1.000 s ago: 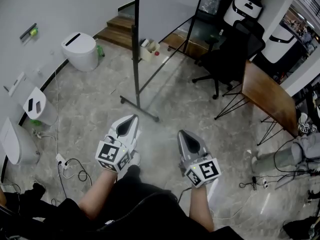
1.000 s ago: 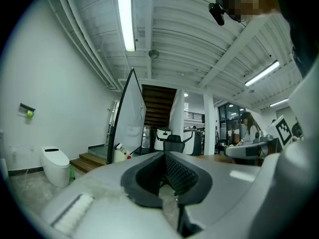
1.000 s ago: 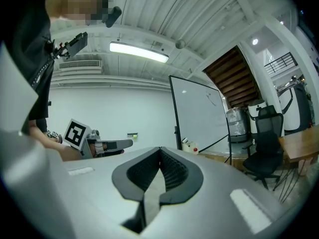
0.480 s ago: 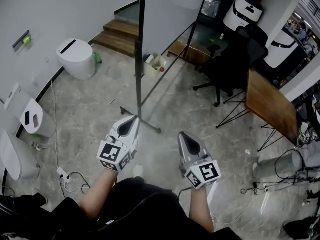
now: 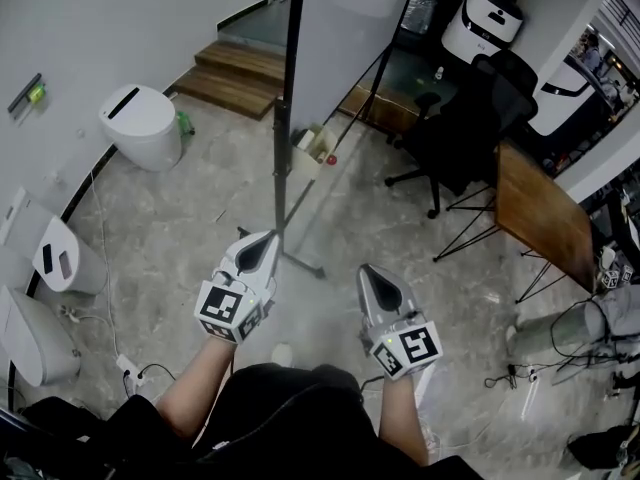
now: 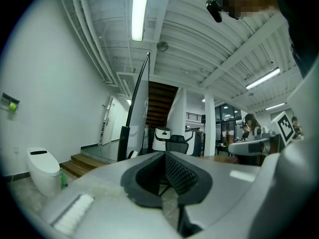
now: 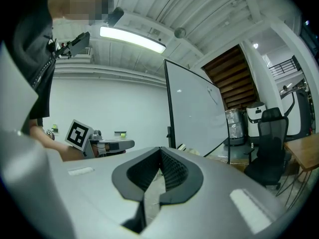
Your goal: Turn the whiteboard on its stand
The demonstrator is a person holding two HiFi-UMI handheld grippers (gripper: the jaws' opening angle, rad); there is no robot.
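The whiteboard (image 5: 345, 23) stands on a black wheeled stand (image 5: 283, 133) straight ahead, its foot bar on the floor just past my left gripper. My left gripper (image 5: 267, 238) is shut and empty, its tip close to the stand's base in the head view. The right gripper (image 5: 366, 269) is also shut and empty, a little to the right and apart from the stand. In the left gripper view the whiteboard (image 6: 142, 106) shows nearly edge-on beyond the left gripper (image 6: 164, 154). In the right gripper view the whiteboard (image 7: 194, 113) shows its white face beyond the right gripper (image 7: 160, 149).
A white bin (image 5: 140, 123) stands at the left wall, wooden steps (image 5: 240, 68) behind it. A black office chair (image 5: 455, 128) and a wooden table (image 5: 535, 203) are to the right. Cables and a power strip (image 5: 130, 368) lie on the floor at the left.
The whole view has moved toward the whiteboard; its stand base now lies right at the left gripper's tip. Both grippers hold the same pose, shut.
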